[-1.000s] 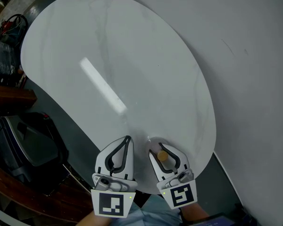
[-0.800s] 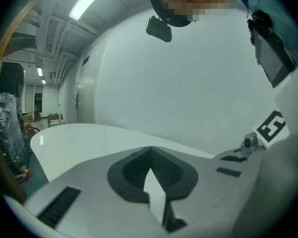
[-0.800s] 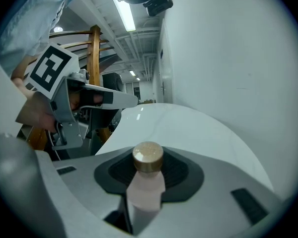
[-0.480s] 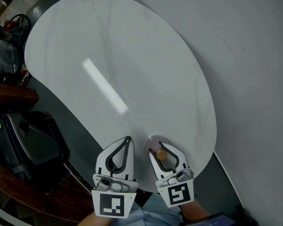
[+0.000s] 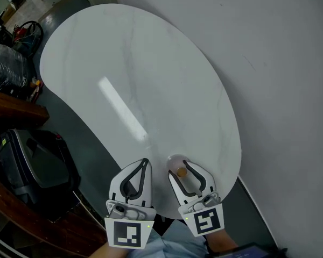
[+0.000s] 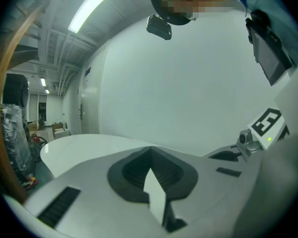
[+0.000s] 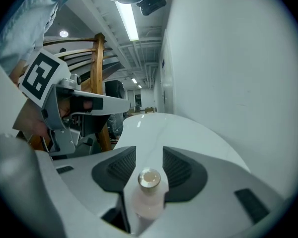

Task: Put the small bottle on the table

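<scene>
A small pale bottle with a tan cap stands upright at the near edge of the white oval table. It is between the jaws of my right gripper. In the right gripper view the bottle rises in the gap of that gripper. The jaws are opening, and I see space on both sides of the cap. My left gripper hovers just left of it, its tips meeting. In the left gripper view the jaws of the left gripper are closed with nothing between them.
A white wall runs close along the table's right side. On the floor to the left sit a dark case and brown wooden furniture. The table's near rim lies right under both grippers.
The right gripper's jaws have spread wider around the bottle, which stays in place by the table's near edge. The left gripper has held still and shut.
</scene>
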